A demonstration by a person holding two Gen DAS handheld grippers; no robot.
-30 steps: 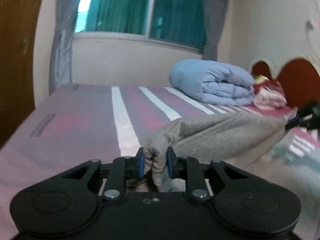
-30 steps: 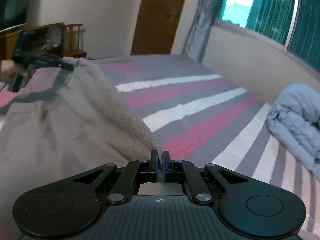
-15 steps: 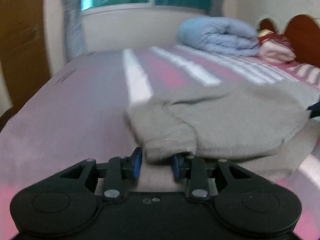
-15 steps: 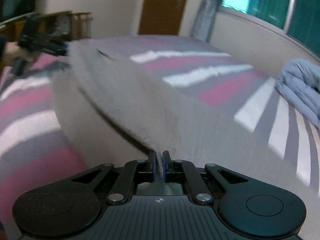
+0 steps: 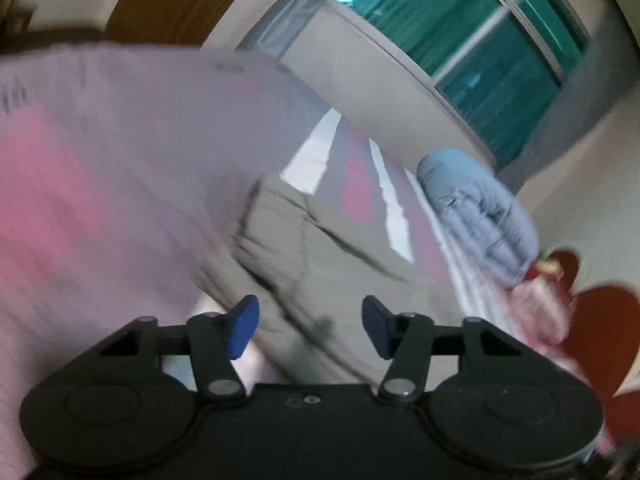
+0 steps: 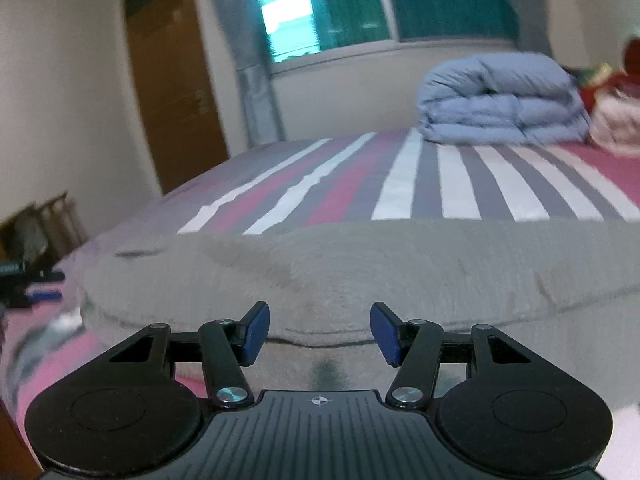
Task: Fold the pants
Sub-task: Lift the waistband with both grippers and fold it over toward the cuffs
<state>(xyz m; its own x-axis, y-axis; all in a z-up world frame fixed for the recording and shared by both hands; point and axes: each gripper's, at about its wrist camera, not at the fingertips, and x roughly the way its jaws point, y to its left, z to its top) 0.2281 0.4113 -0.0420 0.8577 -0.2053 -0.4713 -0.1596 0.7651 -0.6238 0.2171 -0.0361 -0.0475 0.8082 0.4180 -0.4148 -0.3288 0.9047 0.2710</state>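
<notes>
The grey fleece pants (image 6: 340,272) lie folded over on the striped bed, a doubled edge facing me in the right wrist view. They also show in the left wrist view (image 5: 320,248), blurred and tilted. My left gripper (image 5: 310,326) is open and empty just above the pants' near end. My right gripper (image 6: 318,330) is open and empty at the pants' front edge. The left gripper shows small at the far left of the right wrist view (image 6: 24,284).
The bed (image 6: 460,184) has pink, grey and white stripes. A folded blue duvet (image 6: 500,100) sits at its far side by the window. A red headboard (image 5: 592,332) and pink bedding are at the right. A wooden door (image 6: 172,80) stands at the left.
Both grippers have opened and let go of the pants. The pants, held up a second ago, now lie folded on the bed. The left gripper has tilted and drawn back.
</notes>
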